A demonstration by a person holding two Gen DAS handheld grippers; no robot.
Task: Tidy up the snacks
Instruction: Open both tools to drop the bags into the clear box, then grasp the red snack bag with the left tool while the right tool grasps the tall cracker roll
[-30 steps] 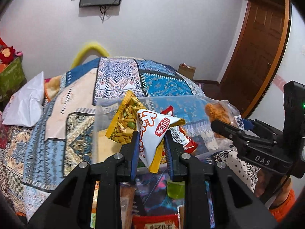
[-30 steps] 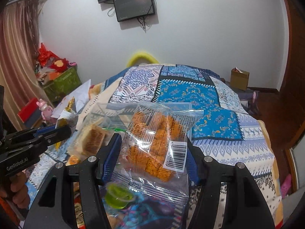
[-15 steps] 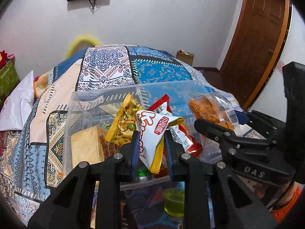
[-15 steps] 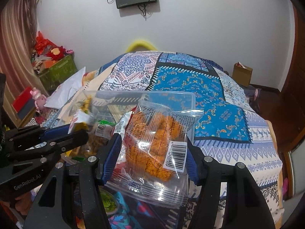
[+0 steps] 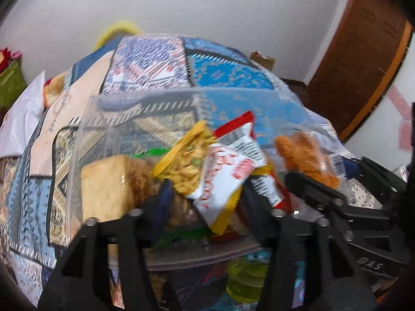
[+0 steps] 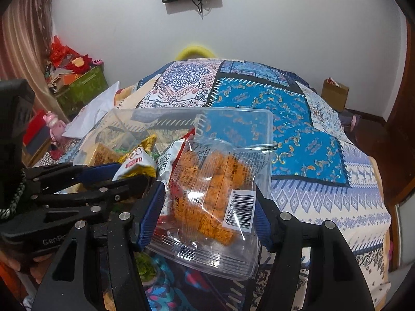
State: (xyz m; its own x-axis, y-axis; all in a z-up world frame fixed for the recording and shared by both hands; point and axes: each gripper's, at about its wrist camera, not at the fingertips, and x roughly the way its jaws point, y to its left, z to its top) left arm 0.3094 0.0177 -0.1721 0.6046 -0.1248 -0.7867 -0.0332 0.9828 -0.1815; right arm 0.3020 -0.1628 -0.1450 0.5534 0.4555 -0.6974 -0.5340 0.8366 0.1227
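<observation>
A clear plastic box (image 5: 145, 98) (image 6: 233, 111) sits on the patterned bedspread with several snack packs in it. My left gripper (image 5: 207, 202) hangs over the box's near side, and its jaws are opening. A white-and-yellow snack packet (image 5: 223, 181) (image 6: 135, 165) with a clear pea-snack pouch (image 5: 186, 168) lies loose between them, free of the pads. My right gripper (image 6: 207, 215) is shut on a clear pack of orange crisps (image 6: 212, 189) (image 5: 306, 158), held over the box's right end. A red-edged packet (image 5: 246, 140) lies behind.
A wrapped tan cake (image 5: 103, 189) fills the box's left end. A green jelly cup (image 5: 246, 277) (image 6: 145, 267) lies near me, in front of the box. A white bag (image 6: 90, 114) and a green crate (image 6: 80, 88) stand left; a cardboard box (image 6: 334, 93) and a door (image 5: 358, 51) are right.
My left jaws have spread and let go of the white-and-yellow packet, after sinking closer to the box. My right gripper has dropped slightly, still holding the crisps.
</observation>
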